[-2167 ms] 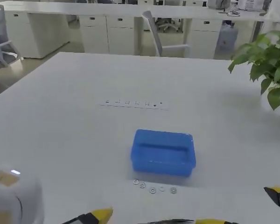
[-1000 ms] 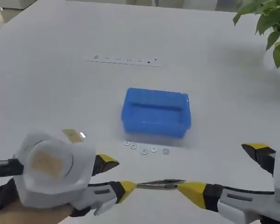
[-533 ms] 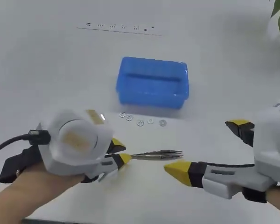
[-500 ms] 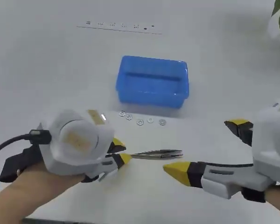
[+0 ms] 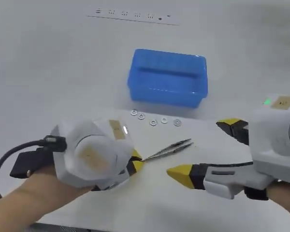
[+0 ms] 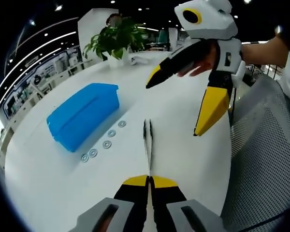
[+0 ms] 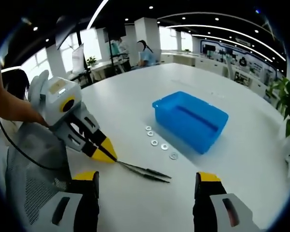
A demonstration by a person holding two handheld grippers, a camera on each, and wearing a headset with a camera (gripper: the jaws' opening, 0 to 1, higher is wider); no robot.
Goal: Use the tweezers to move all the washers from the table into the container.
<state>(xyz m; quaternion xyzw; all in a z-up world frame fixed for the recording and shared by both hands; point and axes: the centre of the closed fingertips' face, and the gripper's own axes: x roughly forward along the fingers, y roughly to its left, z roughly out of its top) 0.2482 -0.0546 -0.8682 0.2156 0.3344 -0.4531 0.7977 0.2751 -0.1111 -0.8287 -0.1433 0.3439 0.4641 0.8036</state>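
Note:
A blue container [image 5: 167, 77] stands on the white table [image 5: 53, 72], with several washers [image 5: 153, 122] in a row just in front of it. The metal tweezers [image 5: 166, 150] point up and right toward the washers. My left gripper [image 5: 135, 164] is shut on their rear end, and in the left gripper view the tweezers [image 6: 147, 140] run straight out from its closed jaws [image 6: 148, 181]. My right gripper [image 5: 200, 147] stands open beside the tweezers' tips with nothing in it. The right gripper view shows the container [image 7: 191, 118], washers [image 7: 159, 140] and tweezers [image 7: 145, 172].
A socket strip [image 5: 135, 13] is set into the table behind the container. A potted plant [image 6: 118, 41] stands at the table's far right. The near table edge lies just below my hands, and a mesh chair [image 6: 266, 145] is beside it.
My left gripper has shut on the tweezers' rear end, and the tweezers' tips have swung from level toward the washers. The right gripper stays open beside them.

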